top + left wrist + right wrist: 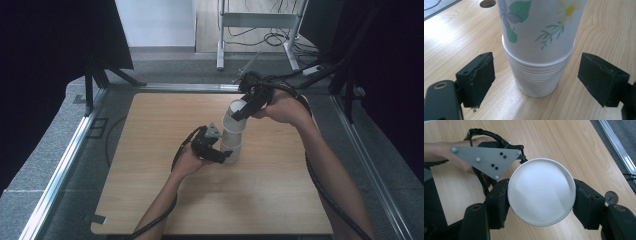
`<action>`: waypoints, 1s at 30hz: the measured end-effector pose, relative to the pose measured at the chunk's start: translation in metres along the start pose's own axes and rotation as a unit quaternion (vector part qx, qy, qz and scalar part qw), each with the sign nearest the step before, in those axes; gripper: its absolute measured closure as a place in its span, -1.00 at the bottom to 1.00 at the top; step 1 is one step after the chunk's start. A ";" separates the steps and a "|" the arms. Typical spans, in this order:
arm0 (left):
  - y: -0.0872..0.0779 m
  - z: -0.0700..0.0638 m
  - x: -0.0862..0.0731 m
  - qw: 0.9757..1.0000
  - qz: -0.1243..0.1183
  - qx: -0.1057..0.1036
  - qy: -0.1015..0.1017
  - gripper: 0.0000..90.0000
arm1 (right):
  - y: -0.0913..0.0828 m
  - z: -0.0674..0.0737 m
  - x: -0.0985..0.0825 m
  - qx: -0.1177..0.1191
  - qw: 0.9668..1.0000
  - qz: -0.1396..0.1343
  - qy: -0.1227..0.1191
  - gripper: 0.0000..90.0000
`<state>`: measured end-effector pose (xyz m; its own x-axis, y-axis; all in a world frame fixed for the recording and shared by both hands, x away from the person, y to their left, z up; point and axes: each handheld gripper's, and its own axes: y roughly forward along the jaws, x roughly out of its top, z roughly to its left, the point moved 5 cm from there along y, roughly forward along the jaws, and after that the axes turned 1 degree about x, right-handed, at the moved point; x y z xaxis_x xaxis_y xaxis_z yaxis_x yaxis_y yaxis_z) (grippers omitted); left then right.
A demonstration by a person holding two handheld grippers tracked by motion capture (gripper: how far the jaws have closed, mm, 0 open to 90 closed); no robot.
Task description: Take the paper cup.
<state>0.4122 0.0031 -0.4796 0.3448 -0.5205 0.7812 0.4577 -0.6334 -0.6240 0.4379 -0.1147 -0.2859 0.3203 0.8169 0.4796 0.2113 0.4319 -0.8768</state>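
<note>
A: How do the hands sit?

B: The right gripper (239, 113) comes in from above and behind, its forearm stretched over the desk (150, 200), its jaws clamped on the two sides of the top cup (541, 192) just under the rim. The left gripper (226, 156) lies low by the desk surface, hand beneath it, jaws standing apart on either side of the cup stack (539, 75), pads clear of it.

A: And the cups?

B: The top cup, flowered outside and white and bare inside, sits partly in the stack. The stack stands upright between the left jaws, many rims nested close.

A: Room to move?

B: Bare wood all round the left jaws; the desk's edges lie well apart from both pairs of jaws.
</note>
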 end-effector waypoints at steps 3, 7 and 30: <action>-0.001 -0.001 0.000 1.000 -0.002 0.001 0.000 -0.69 | -0.004 0.002 0.000 -0.001 1.000 -0.007 0.000 -0.21; -0.003 -0.002 0.001 1.000 -0.002 0.002 0.001 -0.69 | -0.010 0.005 -0.002 -0.005 1.000 -0.014 -0.003 -0.21; -0.013 -0.004 -0.002 1.000 -0.006 -0.001 -0.002 -0.69 | -0.029 0.015 -0.020 -0.004 0.996 -0.084 -0.003 -0.21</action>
<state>0.4026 0.0099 -0.4728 0.3430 -0.5107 0.7884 0.4596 -0.6408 -0.6150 0.4112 -0.1381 -0.2709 0.2751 0.7358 0.6188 0.2684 0.5593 -0.7843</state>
